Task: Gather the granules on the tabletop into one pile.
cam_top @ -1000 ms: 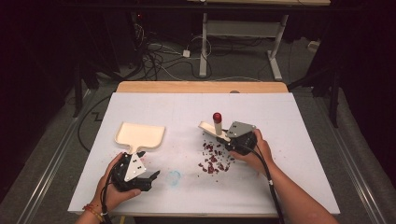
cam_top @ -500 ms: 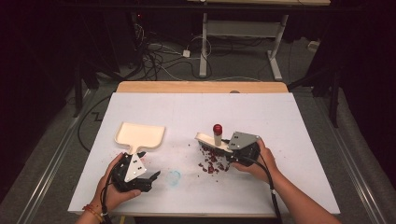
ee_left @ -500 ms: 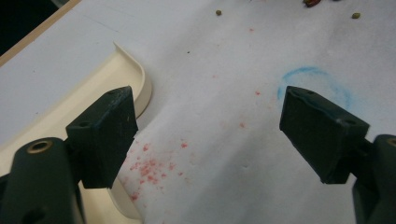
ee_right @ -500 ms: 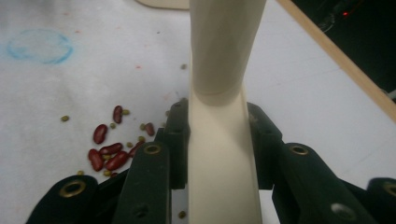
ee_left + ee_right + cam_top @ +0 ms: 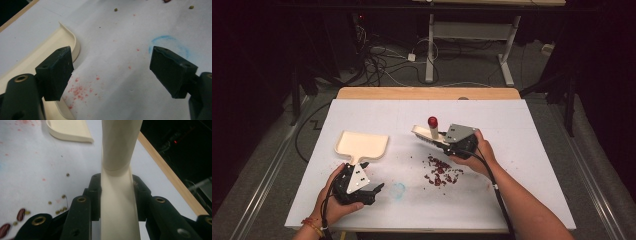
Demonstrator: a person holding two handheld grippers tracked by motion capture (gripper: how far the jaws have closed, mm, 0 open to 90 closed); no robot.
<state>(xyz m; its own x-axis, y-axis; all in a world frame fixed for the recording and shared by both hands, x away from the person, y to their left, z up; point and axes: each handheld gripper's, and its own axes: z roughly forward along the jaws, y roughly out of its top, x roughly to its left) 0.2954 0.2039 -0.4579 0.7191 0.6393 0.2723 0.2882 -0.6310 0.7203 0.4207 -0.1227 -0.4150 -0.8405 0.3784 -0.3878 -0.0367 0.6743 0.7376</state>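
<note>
My right gripper is shut on the cream handle of a small brush, whose head points left, just above the table. A red knob sticks up beside the head. In the right gripper view the handle runs straight up between the jaws. A scatter of dark red beans lies just in front of that hand. A cream dustpan lies flat at the left. My left gripper rests open just in front of the pan's handle. In the left gripper view the pan's rim sits behind the left jaw.
A faint blue circle is drawn on the white table cover, right of the left gripper. Small greenish seeds and red crumbs dot the surface. A wooden strip edges the far side; cables lie on the floor beyond.
The right gripper dipped the brush toward the beans, then drew it back up and to the left. The left gripper and dustpan stayed put.
</note>
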